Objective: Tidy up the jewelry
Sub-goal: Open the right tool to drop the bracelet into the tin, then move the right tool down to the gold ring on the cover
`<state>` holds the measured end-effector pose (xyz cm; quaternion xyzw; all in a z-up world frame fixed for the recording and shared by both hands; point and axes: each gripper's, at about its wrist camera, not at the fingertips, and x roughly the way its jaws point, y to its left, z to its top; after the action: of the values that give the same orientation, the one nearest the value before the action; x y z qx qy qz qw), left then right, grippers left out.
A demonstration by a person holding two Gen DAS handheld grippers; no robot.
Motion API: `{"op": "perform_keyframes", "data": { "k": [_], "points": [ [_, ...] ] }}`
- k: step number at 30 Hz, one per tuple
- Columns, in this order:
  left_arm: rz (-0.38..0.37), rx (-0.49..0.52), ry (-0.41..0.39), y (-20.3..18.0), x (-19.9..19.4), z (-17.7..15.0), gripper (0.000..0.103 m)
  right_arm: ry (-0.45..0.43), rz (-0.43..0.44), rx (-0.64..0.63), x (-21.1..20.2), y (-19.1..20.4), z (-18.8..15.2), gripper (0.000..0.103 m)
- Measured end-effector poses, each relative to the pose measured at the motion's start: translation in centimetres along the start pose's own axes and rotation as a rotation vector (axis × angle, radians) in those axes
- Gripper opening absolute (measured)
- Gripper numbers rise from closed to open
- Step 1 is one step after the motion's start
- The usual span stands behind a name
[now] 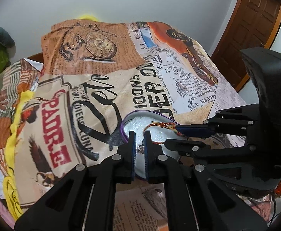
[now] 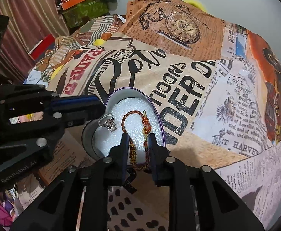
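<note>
A red-and-gold braided cord bracelet (image 2: 138,134) with gold beads is lying on the white foam inside a purple-rimmed heart-shaped box (image 2: 160,123), beside a silver ring (image 2: 108,122). The right gripper (image 2: 139,140) is straddling the bracelet's near end, fingers slightly parted around it, though a firm pinch cannot be told; the left gripper (image 1: 139,137) is hovering narrowly parted over the ring. The box is sitting on a newspaper-print cloth (image 2: 227,96), with a white wall (image 1: 159,2) and wooden door (image 1: 254,19) beyond.

White wall (image 1: 159,2), brown wooden door (image 1: 256,19)
</note>
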<state>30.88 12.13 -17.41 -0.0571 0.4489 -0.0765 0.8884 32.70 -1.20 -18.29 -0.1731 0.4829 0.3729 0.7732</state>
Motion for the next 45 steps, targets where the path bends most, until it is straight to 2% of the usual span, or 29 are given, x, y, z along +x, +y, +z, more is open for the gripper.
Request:
{"op": "perform_keyframes", "data": {
  "k": [5, 11, 16, 21, 25, 29, 35, 41, 45],
  "points": [
    [0.03, -0.005, -0.029, -0.1, -2.0, -0.3, 0.022, -0.036, -0.011, 0.006, -1.8, 0.4, -0.3, 0.021],
    [0.044, -0.017, -0.051, -0.3, -4.5, -1.0, 0.025, -0.099, -0.064, -0.001, -4.8, 1.0, -1.2, 0.038],
    [0.078, 0.003, -0.074, -1.3, -6.6, -2.0, 0.029, -0.144, -0.095, -0.007, -7.2, 1.5, -2.2, 0.039],
    [0.083, 0.021, -0.082, -2.5, -8.2, -3.2, 0.036, -0.179, -0.121, -0.004, -9.3, 1.9, -3.6, 0.039],
    [0.077, 0.043, -0.08, -4.0, -9.0, -4.2, 0.037, -0.199, -0.133, 0.01, -10.6, 1.9, -5.0, 0.039],
    [0.063, 0.055, -0.069, -5.3, -9.0, -5.1, 0.042, -0.219, -0.167, 0.056, -11.8, 1.1, -6.5, 0.039],
    [0.022, 0.049, -0.025, -6.9, -7.7, -6.4, 0.042, -0.228, -0.177, 0.111, -13.3, -0.6, -8.7, 0.039],
    [-0.025, 0.051, 0.035, -8.6, -5.6, -7.7, 0.042, -0.222, -0.221, 0.103, -13.5, -1.1, -11.2, 0.039],
    [-0.038, 0.078, 0.07, -10.0, -4.3, -8.6, 0.042, -0.196, -0.218, 0.096, -12.8, -1.3, -12.9, 0.039]
  ]
}}
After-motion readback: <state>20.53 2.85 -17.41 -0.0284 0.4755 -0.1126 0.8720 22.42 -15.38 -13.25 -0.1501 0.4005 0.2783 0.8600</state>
